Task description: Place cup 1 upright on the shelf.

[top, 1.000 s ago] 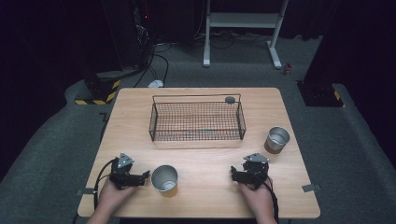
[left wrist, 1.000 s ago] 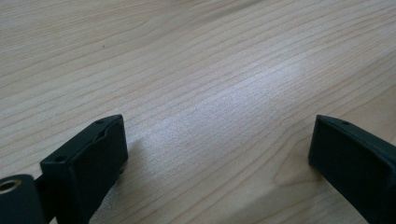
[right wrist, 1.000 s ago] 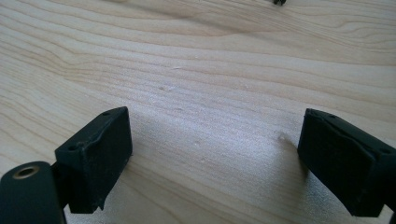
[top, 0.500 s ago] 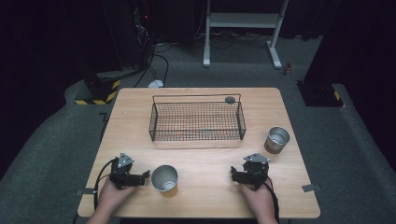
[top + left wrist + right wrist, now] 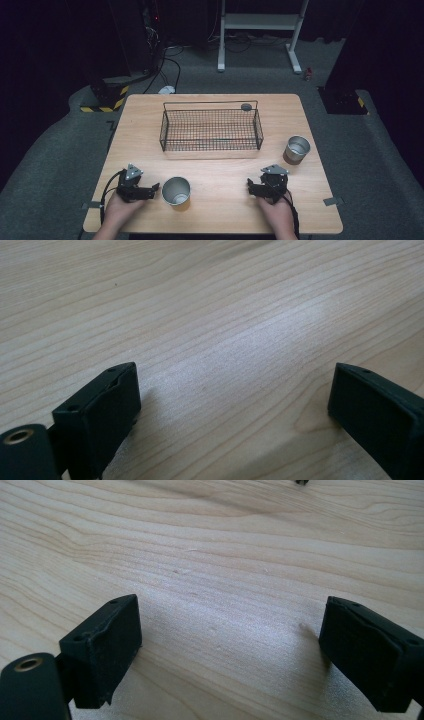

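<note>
Both claws rest low on the wooden surface [image 5: 220, 170] near its front edge, each held in one of the person's hands. Left claw [image 5: 155, 188] sits toward the front left corner, jaws spread wide with nothing between them, its tips pointing at a metal cup [image 5: 176, 191] that stands upright just beside them; in the left gripper view the two black jaws stand far apart over bare wood grain. Right claw [image 5: 249, 186] lies toward the front right, likewise wide open and holding nothing, and the right gripper view shows the same broad gap above the surface. A second metal cup [image 5: 297, 149] stands upright near the right edge, well apart from the right claw. A black wire basket [image 5: 210, 129] sits toward the middle of the far edge, with a small dark round object [image 5: 246, 106] at its far right corner.
</note>
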### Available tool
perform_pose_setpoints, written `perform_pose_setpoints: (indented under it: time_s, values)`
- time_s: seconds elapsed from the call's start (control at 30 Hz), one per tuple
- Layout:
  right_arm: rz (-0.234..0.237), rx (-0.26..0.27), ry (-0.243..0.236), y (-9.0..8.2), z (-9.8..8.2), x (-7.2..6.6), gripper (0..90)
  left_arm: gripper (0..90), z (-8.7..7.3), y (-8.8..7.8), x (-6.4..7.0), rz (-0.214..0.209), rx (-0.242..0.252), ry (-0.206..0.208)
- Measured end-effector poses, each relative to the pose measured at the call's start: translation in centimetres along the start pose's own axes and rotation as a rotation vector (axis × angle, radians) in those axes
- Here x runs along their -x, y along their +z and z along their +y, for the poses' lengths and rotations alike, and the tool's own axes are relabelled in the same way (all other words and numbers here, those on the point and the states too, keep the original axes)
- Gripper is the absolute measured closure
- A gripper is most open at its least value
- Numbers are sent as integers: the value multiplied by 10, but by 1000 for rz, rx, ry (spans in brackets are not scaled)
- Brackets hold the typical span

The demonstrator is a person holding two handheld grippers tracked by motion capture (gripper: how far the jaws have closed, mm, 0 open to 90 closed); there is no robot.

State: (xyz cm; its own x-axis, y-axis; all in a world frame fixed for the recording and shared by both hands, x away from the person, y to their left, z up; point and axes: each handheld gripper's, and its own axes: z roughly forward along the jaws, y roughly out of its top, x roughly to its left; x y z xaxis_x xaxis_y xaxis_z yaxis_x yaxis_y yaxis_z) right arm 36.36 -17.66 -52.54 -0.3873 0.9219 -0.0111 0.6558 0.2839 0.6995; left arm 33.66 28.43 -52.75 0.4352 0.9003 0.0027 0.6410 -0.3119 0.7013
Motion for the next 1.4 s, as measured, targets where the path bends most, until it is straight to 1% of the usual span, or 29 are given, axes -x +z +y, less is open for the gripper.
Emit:
perform_pose_setpoints:
  time_s: [0.07,0.1,0.13,0.17,0.2,0.23,0.3,0.33,0.37,0.43,0.47,0.5,0.57,0.63,0.67,0.7,0.8,0.83,0.87,0.97,1.0,1.03,1.1,1.13,1.17,1.2,1.3,1.33,1.4]
  values:
    - [0,0,0,0,0,0,100,93,2,-1,1,0,-18,-8]
    - [0,0,0,0,0,0,100,93,3,-2,2,-12,-24,4]
    - [0,0,0,0,0,0,100,58,3,-2,2,-24,-24,0]
    - [0,0,0,0,0,0,100,58,3,-3,3,-35,-27,11]
    - [0,1,-2,0,0,0,100,35,5,-4,4,-43,-24,12]
    - [0,1,-2,0,0,0,100,35,5,-4,4,-43,-24,12]
    - [0,1,-2,0,0,0,100,31,6,-6,5,-58,-4,17]
    - [0,1,-2,0,0,0,100,31,6,-6,5,-58,-4,17]
    - [0,1,-3,0,0,0,101,31,7,-9,6,-63,7,20]
    - [0,1,-2,0,0,0,100,28,8,-10,7,-58,13,27]
    - [0,1,-2,0,0,0,100,28,9,-11,7,-49,19,43]
    - [0,1,-2,0,0,0,101,27,9,-12,8,-53,31,37]
    - [0,1,-2,0,0,0,101,27,9,-15,8,-68,38,28]
    - [0,1,-2,0,0,0,101,27,11,-19,9,-69,57,28]
    - [0,1,-2,0,0,0,101,27,11,-19,9,-69,57,28]
    - [0,1,-2,0,0,0,101,27,11,-21,8,-69,62,37]
    - [0,1,-2,0,0,0,101,27,13,-26,8,-98,85,14]
    - [0,1,-2,0,0,0,100,27,14,-27,7,-103,89,17]
    - [0,1,-2,0,0,0,101,27,14,-29,7,-105,100,21]
    - [0,1,-2,0,0,0,101,27,15,-31,8,-108,106,16]
    - [0,1,-2,0,0,0,101,27,16,-34,8,-108,121,26]
    - [0,1,-2,0,0,0,101,27,16,-34,8,-108,121,26]
    - [0,1,-2,0,0,0,101,27,18,-39,8,-109,140,41]
    - [0,1,-2,0,0,0,101,27,18,-40,9,-104,147,42]
    - [0,1,-2,0,0,0,101,27,19,-41,9,-99,154,53]
    - [0,1,-3,0,0,0,102,27,19,-41,9,-106,155,42]
    - [-1,1,-2,0,0,0,102,26,20,-44,9,-105,167,39]
    - [-2,0,1,0,0,0,102,26,21,-47,8,-106,190,39]
    - [-1,1,-2,0,0,0,102,26,22,-51,9,-108,218,40]
